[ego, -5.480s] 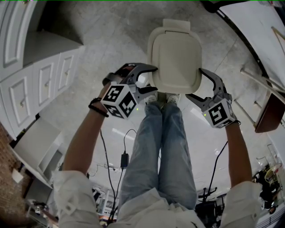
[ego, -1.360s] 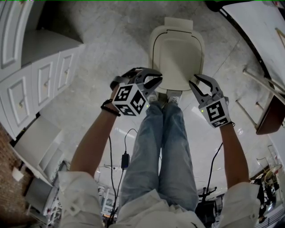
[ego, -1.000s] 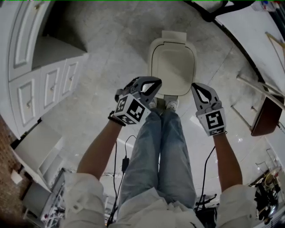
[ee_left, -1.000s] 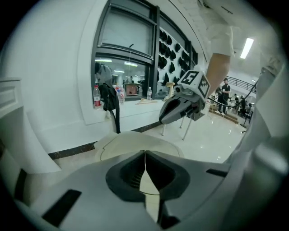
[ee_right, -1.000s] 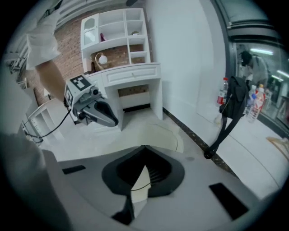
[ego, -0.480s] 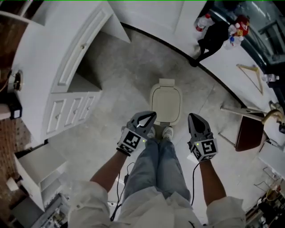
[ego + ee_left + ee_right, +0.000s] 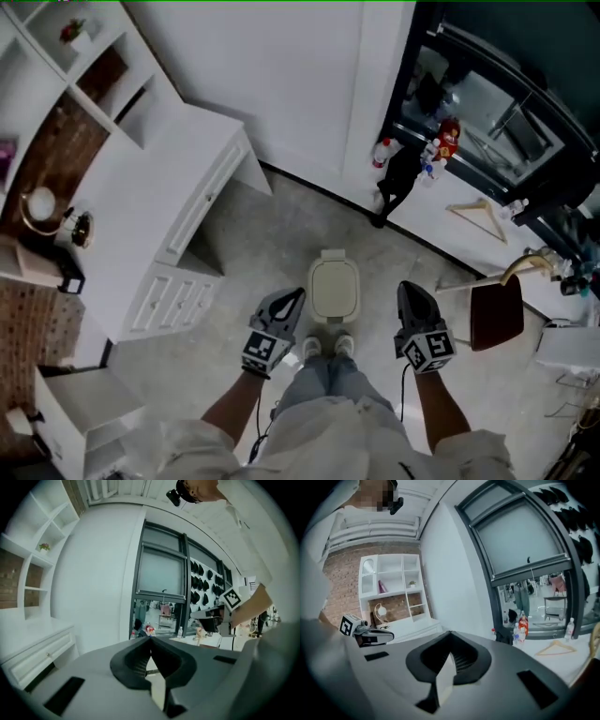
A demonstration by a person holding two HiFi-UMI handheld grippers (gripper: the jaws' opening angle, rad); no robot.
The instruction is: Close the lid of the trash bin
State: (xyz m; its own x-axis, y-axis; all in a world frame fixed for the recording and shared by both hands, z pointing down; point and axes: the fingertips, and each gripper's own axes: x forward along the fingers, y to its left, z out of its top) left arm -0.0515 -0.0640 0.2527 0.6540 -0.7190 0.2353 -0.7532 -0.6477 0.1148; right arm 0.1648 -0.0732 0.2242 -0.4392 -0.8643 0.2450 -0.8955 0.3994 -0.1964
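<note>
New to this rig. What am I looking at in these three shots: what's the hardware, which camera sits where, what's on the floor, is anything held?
There is no robot arm here. A person stands with a hand-held two-jaw gripper in each hand. The top-down picture comes from a camera on the person's head. It shows the left gripper and the right gripper held out in front, with a beige trash bin on the floor just ahead, which looks shut. A white desk stands to the left and a chair to the right. The other two pictures come from a camera riding on each gripper, looking along its jaws into the room. In both, the jaws are together with nothing between them, so nothing is held.
</note>
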